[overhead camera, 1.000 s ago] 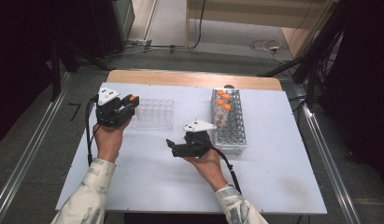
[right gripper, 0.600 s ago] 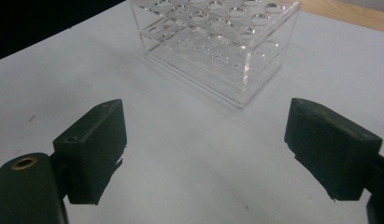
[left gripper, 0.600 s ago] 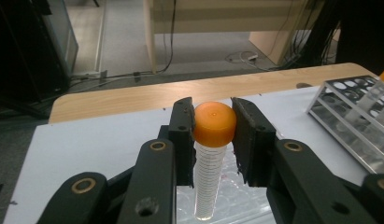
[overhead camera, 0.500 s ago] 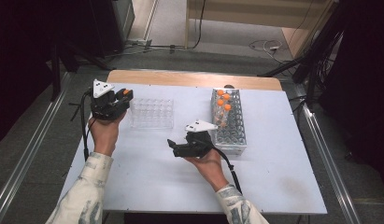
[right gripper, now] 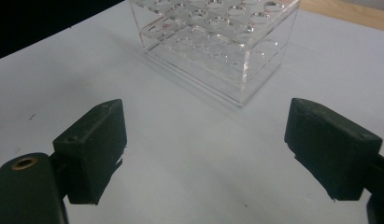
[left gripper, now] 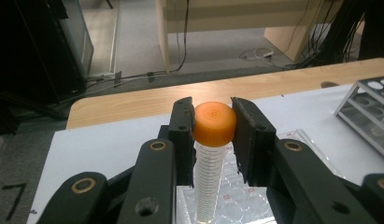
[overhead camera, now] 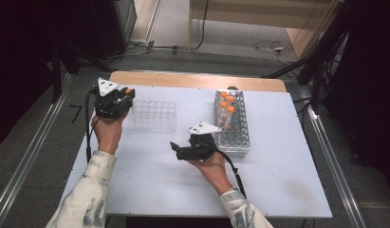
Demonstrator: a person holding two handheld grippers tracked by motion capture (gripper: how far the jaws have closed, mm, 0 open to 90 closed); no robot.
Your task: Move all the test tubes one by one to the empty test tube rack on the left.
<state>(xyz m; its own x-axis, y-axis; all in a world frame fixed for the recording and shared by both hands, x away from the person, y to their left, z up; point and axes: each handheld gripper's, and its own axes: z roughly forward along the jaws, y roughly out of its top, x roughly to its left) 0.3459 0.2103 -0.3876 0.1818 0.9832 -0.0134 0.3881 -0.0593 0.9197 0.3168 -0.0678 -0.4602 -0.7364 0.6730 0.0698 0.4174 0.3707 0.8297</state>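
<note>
Left gripper (left gripper: 212, 135) clenched on an orange-capped centrifuge tube (left gripper: 209, 172), jaws pressing the cap from both sides, tube hanging upright. Held above the left edge of the clear acrylic rack (overhead camera: 154, 115), at the far left of the white table (overhead camera: 150, 190). Right gripper (right gripper: 206, 149) released, jaws wide apart and bare, low over the table near its middle, just left of the grey tube rack (overhead camera: 234, 128) with more orange-capped tubes (overhead camera: 226, 101) at its far end.

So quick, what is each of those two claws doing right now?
Left gripper: closed on an orange-capped tube, held above the clear rack.
Right gripper: open, holding nothing.
</note>
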